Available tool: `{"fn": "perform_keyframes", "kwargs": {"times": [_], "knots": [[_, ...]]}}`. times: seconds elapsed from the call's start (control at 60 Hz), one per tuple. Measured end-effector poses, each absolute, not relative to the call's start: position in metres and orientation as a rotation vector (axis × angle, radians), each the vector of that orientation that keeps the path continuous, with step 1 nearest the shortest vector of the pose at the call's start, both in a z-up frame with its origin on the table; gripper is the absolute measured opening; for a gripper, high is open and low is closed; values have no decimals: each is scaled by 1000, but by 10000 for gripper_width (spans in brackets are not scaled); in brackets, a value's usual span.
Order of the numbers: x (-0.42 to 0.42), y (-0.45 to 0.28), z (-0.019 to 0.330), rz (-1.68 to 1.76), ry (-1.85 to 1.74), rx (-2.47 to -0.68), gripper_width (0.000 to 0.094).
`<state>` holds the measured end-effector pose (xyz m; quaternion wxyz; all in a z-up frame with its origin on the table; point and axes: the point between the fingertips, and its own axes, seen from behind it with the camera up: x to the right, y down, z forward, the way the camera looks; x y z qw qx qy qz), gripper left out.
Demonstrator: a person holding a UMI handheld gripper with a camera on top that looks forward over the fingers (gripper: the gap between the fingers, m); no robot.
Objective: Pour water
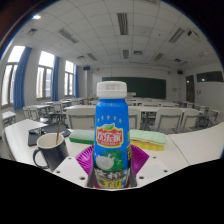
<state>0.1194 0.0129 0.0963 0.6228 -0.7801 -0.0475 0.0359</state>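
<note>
**Helper:** What do you see right now?

**Me:** I see a tall white plastic bottle with a blue cap and a blue and green label (112, 135). It stands straight up, cap on top, so its long side runs up and down. It sits right between the two fingers of my gripper (112, 163).

**Helper:** Is the gripper holding it?

**Me:** Yes. The purple pads (85, 157) press on both sides of the bottle, low down by the label. The gripper is squeezed onto it.

**Helper:** Anything close by?

**Me:** A dark round mug with a white inside (50, 150) sits just off the left finger, on the pale table (195, 148). A flat green thing (152, 139) lies behind the bottle, off the right finger. Far past the fingers I see classroom desks and chairs (160, 112) and a green chalkboard (150, 88).
</note>
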Motion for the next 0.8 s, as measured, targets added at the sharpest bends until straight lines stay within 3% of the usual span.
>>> {"fn": "perform_keyframes", "kwargs": {"times": [0.117,0.183,0.367,0.567,0.8], "knots": [[119,12,93,88,-107,-1823,626],[126,9,81,47,-86,-1892,870],[132,-37,98,23,-24,-1817,844],[123,-114,89,61,7,-1812,842],[109,-152,77,210,101,-1789,843]]}}
